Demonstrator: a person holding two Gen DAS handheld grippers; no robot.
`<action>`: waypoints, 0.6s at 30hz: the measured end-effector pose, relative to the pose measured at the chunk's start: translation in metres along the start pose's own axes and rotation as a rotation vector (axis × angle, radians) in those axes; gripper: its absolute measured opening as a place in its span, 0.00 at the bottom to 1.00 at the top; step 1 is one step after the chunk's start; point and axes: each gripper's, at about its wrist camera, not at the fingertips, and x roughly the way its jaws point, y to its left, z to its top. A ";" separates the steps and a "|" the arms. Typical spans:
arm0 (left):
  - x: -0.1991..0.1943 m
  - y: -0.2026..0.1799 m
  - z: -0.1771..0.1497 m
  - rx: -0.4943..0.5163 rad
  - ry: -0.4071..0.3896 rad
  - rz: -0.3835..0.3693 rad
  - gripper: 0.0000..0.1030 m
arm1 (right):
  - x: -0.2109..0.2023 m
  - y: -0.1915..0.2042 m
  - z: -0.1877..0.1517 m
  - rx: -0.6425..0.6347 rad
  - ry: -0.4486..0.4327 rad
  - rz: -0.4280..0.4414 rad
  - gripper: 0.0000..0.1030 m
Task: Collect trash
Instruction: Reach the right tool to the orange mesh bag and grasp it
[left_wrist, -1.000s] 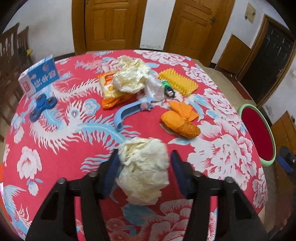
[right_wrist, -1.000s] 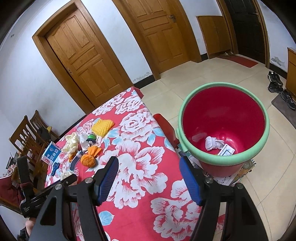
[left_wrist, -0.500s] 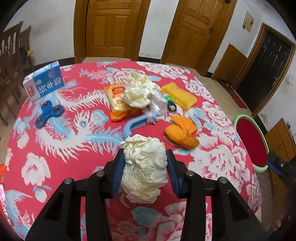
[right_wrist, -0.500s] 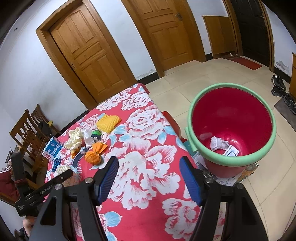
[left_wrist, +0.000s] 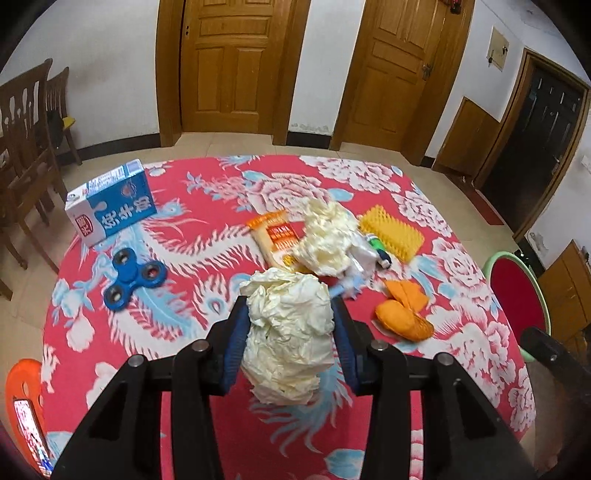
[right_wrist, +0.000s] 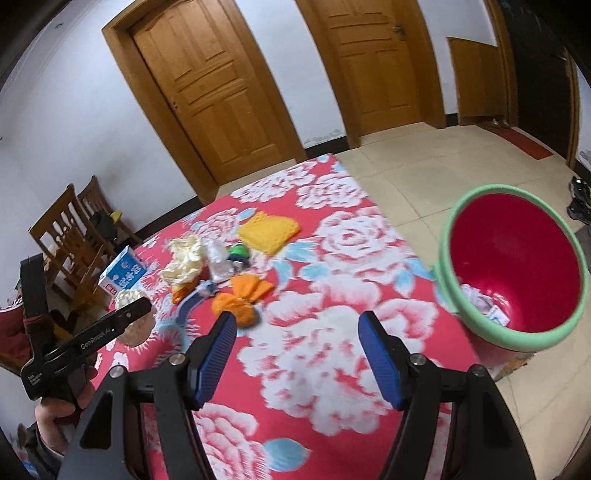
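My left gripper (left_wrist: 290, 321) is shut on a crumpled cream paper ball (left_wrist: 290, 328), held a little above the red flowered tablecloth (left_wrist: 177, 206). Beyond it lie a second crumpled cream paper (left_wrist: 327, 234), an orange snack wrapper (left_wrist: 275, 236), a clear plastic scrap (left_wrist: 360, 254), a small green-capped bottle (left_wrist: 378, 249), a yellow foam net (left_wrist: 391, 232) and an orange mesh bundle (left_wrist: 402, 314). My right gripper (right_wrist: 297, 332) hangs open and empty over the cloth. The orange bundle (right_wrist: 240, 299) lies just past its left finger. The red bin with a green rim (right_wrist: 515, 273) stands on the floor at the right.
A blue and white carton (left_wrist: 112, 203) and a blue fidget spinner (left_wrist: 133, 277) lie at the table's left. A blue curved strip (right_wrist: 192, 299) lies near the wrappers. Wooden chairs (left_wrist: 26, 122) stand left of the table, an orange stool (left_wrist: 26, 384) at its near left corner. A hand (right_wrist: 55, 410) holds the left gripper.
The left jaws closed onto the paper ball and lifted it off the cloth. The right gripper swung left, so the bin slid to the right edge of its view.
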 end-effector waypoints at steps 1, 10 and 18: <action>0.001 0.003 0.001 -0.003 -0.004 0.000 0.43 | 0.005 0.004 0.001 -0.004 0.005 0.000 0.69; 0.018 0.029 -0.003 -0.049 0.003 -0.027 0.43 | 0.054 0.040 0.003 -0.035 0.062 -0.016 0.69; 0.021 0.043 -0.010 -0.065 0.008 -0.052 0.43 | 0.094 0.057 0.000 -0.043 0.097 -0.059 0.69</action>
